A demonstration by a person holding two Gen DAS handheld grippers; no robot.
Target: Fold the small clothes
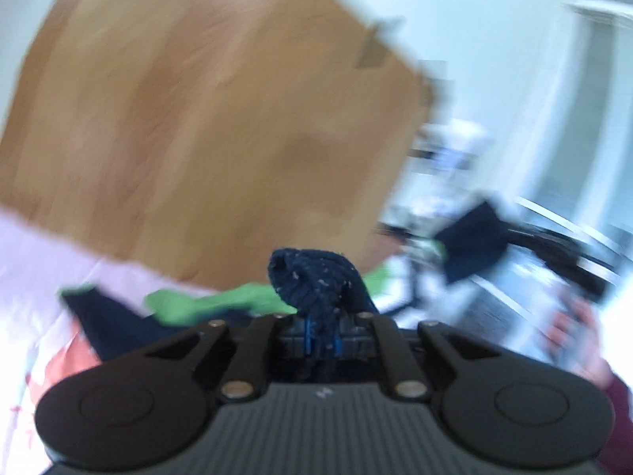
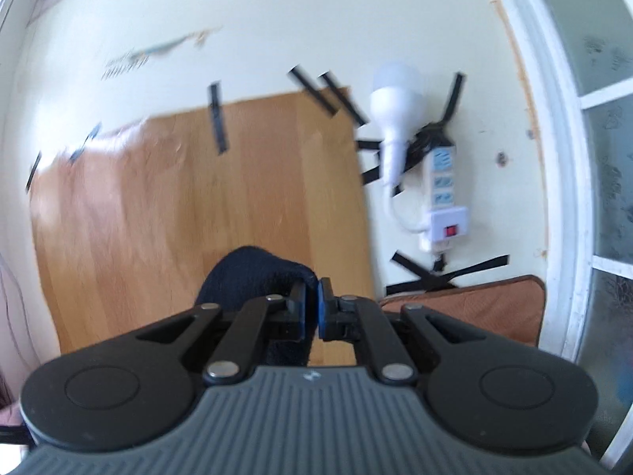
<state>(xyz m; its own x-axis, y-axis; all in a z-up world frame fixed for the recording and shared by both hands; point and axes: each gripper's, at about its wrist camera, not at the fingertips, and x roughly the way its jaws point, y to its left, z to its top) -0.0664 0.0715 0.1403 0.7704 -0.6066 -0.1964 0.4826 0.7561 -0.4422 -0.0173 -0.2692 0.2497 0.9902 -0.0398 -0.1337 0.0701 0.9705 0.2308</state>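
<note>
My left gripper [image 1: 322,340] is shut on a dark navy knit garment [image 1: 316,281] that bunches up above its fingertips. My right gripper [image 2: 312,308] is shut on a fold of the same navy knit cloth [image 2: 253,273], which hangs to the left of its blue pads [image 2: 302,308]. In the left wrist view the right gripper [image 1: 565,269] shows blurred at the right, held in a hand, with navy cloth [image 1: 474,237] by it. More clothes lie below: a green piece [image 1: 221,301] and a navy piece [image 1: 107,324].
A wooden board [image 2: 198,206] is taped to the pale wall. A white bulb lamp [image 2: 395,111] and a power strip [image 2: 443,198] hang on the wall at right. A brown cushion [image 2: 474,304] sits by the window frame. A pink patterned sheet [image 1: 39,261] lies at left.
</note>
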